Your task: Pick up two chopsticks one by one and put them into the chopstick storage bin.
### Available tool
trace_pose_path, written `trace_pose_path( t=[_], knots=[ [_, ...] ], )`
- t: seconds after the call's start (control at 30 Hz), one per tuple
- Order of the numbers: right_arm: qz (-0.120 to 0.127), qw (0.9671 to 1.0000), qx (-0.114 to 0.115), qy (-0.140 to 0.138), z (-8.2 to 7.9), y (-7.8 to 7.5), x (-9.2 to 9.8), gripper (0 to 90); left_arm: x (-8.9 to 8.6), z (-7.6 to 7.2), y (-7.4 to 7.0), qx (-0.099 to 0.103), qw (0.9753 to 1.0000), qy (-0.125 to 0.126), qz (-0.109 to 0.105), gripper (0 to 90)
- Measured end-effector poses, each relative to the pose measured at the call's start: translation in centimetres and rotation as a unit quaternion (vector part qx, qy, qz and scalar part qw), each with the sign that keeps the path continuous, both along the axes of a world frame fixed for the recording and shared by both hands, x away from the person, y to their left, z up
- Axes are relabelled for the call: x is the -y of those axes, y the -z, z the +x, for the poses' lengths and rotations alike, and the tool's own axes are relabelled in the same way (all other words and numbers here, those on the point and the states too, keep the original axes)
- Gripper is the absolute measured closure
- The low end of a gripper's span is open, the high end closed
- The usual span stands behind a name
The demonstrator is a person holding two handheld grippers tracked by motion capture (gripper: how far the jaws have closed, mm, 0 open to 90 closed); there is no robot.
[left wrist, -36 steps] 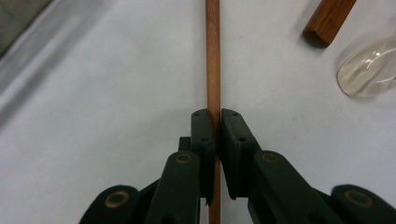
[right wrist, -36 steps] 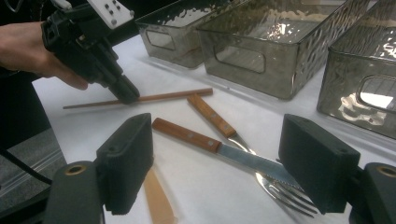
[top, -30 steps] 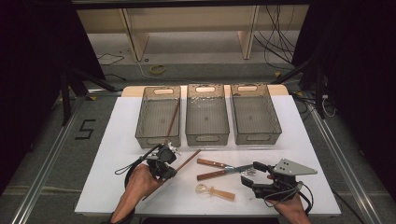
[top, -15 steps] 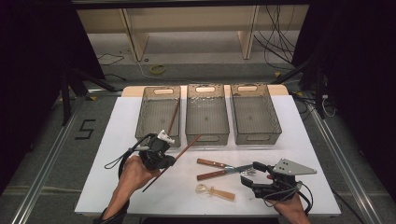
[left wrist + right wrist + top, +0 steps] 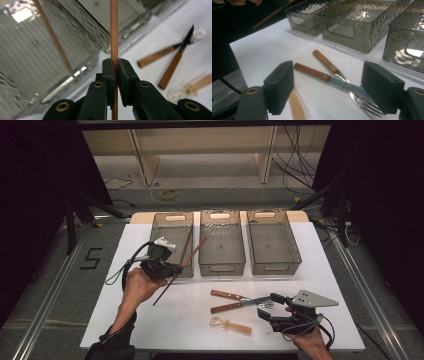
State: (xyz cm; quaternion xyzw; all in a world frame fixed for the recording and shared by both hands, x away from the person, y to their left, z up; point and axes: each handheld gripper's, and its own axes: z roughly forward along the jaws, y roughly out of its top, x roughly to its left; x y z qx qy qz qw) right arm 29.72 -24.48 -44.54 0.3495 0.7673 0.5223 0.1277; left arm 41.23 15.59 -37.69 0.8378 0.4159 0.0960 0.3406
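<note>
Sorting of cutlery into three bins, seen mid-transfer. The left gripper (image 5: 172, 268) is pinching a long, thin reddish-brown wooden chopstick (image 5: 181, 270), its black jaws pressed tight on the shaft as the left gripper view (image 5: 114, 67) is showing; the stick is hanging tilted above the near rim of the leftmost smoky translucent plastic bin (image 5: 156, 231), its upper end reaching toward the middle grey translucent bin (image 5: 221, 266). A second brown chopstick (image 5: 186, 246) is already lying inside the leftmost bin, so one of the pair is judged to be sorted and the held one to be next. The right gripper (image 5: 272, 312) is waiting near the front right of the white table top (image 5: 115, 295), its jaws spread wide and holding nothing. Just ahead of it, a wooden-handled steel knife (image 5: 322, 74) and a wooden-handled steel fork (image 5: 334, 68) are lying crossed, with a small clear-bowled spoon with a tan handle (image 5: 229, 325) close beside. The middle bin and the rightmost grey translucent bin (image 5: 272, 266) are holding nothing yet; three pieces therefore appear to be left.
</note>
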Motion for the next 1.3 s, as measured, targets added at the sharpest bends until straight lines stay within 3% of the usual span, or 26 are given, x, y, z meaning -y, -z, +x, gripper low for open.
trace_pose_path(
  t=[0.37,0.67,0.87,1.3],
  knots=[
    [0.0,1.0,-0.002,0.0,0.1,0.1,0.0,27.1,-2.6,3.6,-1.5,0.014,0.9985,-0.048,-0.024,83.8],
    [0.0,1.0,-0.004,-0.001,0.1,0.1,-0.1,27.1,-4.4,6.8,-2.0,0.014,0.9958,-0.086,-0.026,83.8],
    [0.0,1.0,-0.006,-0.002,0.2,0.2,-0.1,27.1,-4.6,8.3,-2.0,0.01,0.995,-0.097,-0.021,83.8],
    [0.0,1.0,-0.007,-0.003,0.2,0.2,-0.1,27.1,-5.9,11.5,-1.2,0.007,0.9904,-0.136,-0.026,83.8]
  ],
)
